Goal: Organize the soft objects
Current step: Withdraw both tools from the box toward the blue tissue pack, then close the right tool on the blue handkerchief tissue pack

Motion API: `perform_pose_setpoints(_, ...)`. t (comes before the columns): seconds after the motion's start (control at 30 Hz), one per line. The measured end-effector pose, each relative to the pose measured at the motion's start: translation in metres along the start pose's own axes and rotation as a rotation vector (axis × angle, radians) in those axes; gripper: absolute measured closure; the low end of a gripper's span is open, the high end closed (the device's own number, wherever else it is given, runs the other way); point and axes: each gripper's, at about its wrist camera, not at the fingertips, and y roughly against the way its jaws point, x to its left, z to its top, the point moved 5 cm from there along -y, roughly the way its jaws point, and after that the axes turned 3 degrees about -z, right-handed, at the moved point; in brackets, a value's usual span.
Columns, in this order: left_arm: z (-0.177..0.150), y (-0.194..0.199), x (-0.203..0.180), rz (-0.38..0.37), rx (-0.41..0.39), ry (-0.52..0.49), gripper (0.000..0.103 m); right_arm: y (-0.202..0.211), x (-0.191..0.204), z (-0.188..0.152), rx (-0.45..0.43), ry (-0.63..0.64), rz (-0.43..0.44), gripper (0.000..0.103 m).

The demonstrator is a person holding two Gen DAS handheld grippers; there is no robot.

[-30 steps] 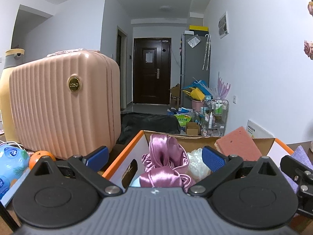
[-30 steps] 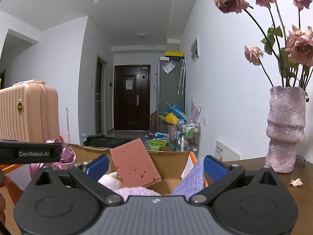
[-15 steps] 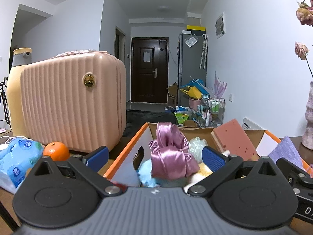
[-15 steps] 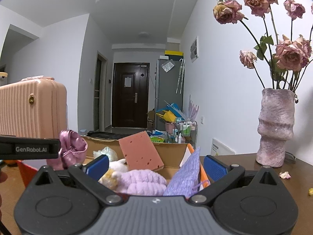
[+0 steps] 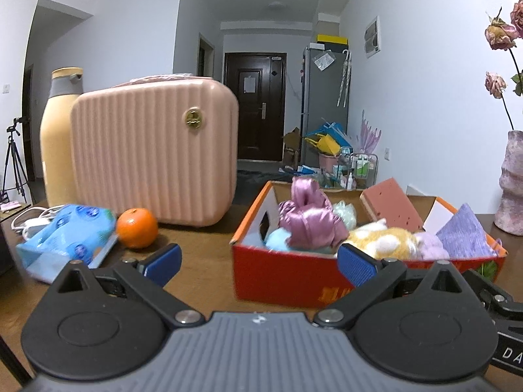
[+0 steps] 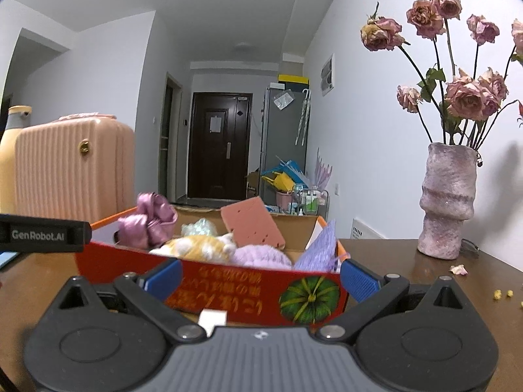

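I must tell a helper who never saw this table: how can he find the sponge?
Find the red cardboard box on the wooden table. The sponge leans at its back, a flat pink slab with small holes, the only stiff shape among cloths and plush.

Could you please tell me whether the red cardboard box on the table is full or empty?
Full: the red box is heaped above its rim with a pink satin bundle, a yellow plush and a pink sponge.

A pink case (image 5: 153, 156) stood toward the table's (image 5: 202, 261) back edge, with an orange (image 5: 137, 228) and a blue packet (image 5: 65, 235) nearer its left edge; a vase (image 6: 447, 202) stood near the right edge.
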Motion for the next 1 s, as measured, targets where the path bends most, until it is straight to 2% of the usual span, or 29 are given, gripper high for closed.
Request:
perform_pose_setpoints(0.27,-0.017,0.042,0.026,0.000,0.042,-0.008,0.000,0.040,0.023,-0.017,0.090,0.037,0.026,0.000)
perform_pose_setpoints(0.43,-0.028,0.062,0.040,-0.015,0.080,-0.022,0.000,0.051,0.028,-0.026,0.166,-0.002,0.035,0.000)
perform_pose_setpoints(0.7,-0.038,0.072,0.051,-0.041,0.132,-0.023,0.000,0.032,0.024,-0.042,0.345,-0.041,-0.003,0.000)
perform_pose_setpoints(0.87,-0.041,0.068,0.049,-0.057,0.159,-0.026,0.000,0.019,0.025,-0.052,0.438,-0.065,0.027,0.009)
perform_pose_setpoints(1.0,-0.042,0.065,0.049,-0.062,0.177,-0.023,0.000,0.014,0.033,-0.055,0.463,-0.042,0.050,0.016)
